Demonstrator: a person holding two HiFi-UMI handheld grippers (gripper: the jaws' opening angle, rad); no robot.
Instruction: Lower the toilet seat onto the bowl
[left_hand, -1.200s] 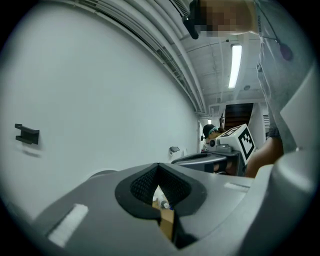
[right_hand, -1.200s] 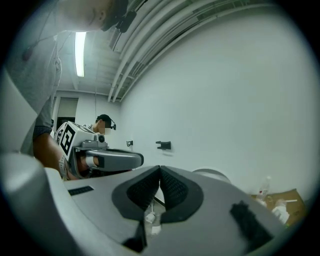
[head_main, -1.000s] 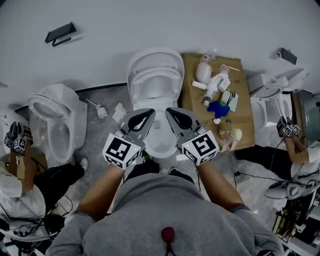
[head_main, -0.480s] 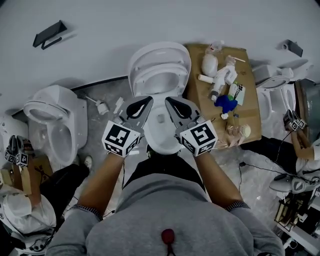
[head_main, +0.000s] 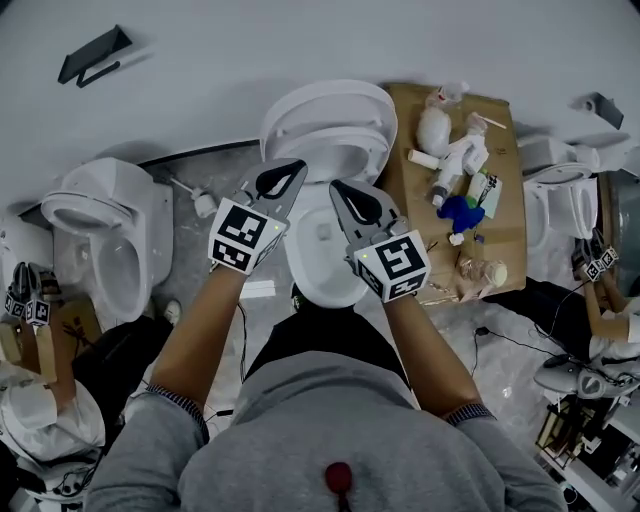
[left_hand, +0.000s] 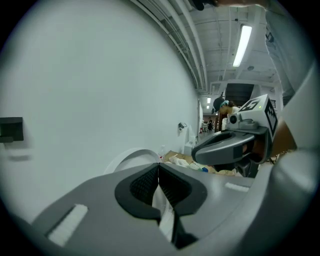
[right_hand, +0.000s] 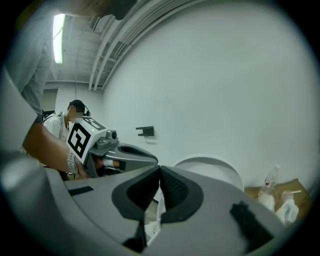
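Observation:
The white toilet stands in the middle of the head view. Its seat and lid (head_main: 330, 125) are raised and lean back toward the wall, and the open bowl (head_main: 318, 272) lies below them. My left gripper (head_main: 290, 168) is shut with nothing in it, its tip just at the lower left edge of the raised seat. My right gripper (head_main: 338, 188) hovers over the bowl, also shut on nothing. In the left gripper view the shut gripper (left_hand: 159, 167) points past the seat's curved edge (left_hand: 131, 154). The right gripper view has the shut gripper (right_hand: 160, 170) in front of the upright lid (right_hand: 212, 167).
A cardboard sheet (head_main: 500, 235) with bottles and small items lies right of the toilet. Another toilet (head_main: 105, 225) stands at the left and one more (head_main: 560, 195) at the right. People with grippers crouch at both edges. A black holder (head_main: 90, 55) hangs on the wall.
Both grippers have moved forward toward the raised seat, the left one farther. Both have stayed shut.

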